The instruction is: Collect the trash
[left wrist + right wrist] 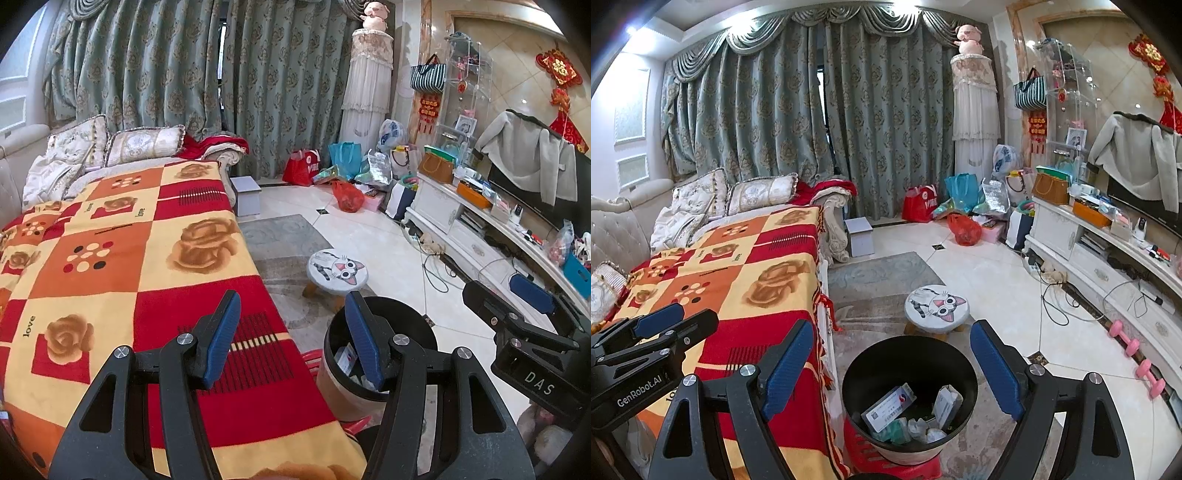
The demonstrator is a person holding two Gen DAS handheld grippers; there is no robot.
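Left tongs [293, 339], seen from the left wrist, stand open with nothing between the blue pads; one pad lies over a red, orange and cream patchwork blanket [122, 266] and the other over the rim of a black trash bin [410, 321]. The bin sits on the floor just beside the blanket's edge, atop a red plastic stool [310, 360], with paper scraps visible inside. Beyond it stands a small round stool [338, 271] printed with a cartoon cat, on a grey rug [280, 232] over pale floor tiles. The right tongs [517, 306] enter at the right edge. Green patterned curtains [184, 85] close the far wall; cushions [144, 144] lie at the blanket's far end. Bags cluster in the corner, among them a red plastic bag [347, 195]. A white TV cabinet [476, 236] runs along the right wall, its surface cluttered.

Right wrist view: the right tongs [890, 373] are spread wide and empty, framing the trash bin [908, 354] directly below and between the pads. Collected trash [912, 413], including a printed card, a small box and crumpled wrappers, lies at the bin's bottom. The left tongs [661, 321] hover over the blanket [738, 266] at the left. Pink dumbbells [1134, 354] rest on the floor beside the cabinet [1108, 266]. A grey coat [1141, 155] hangs over the television.
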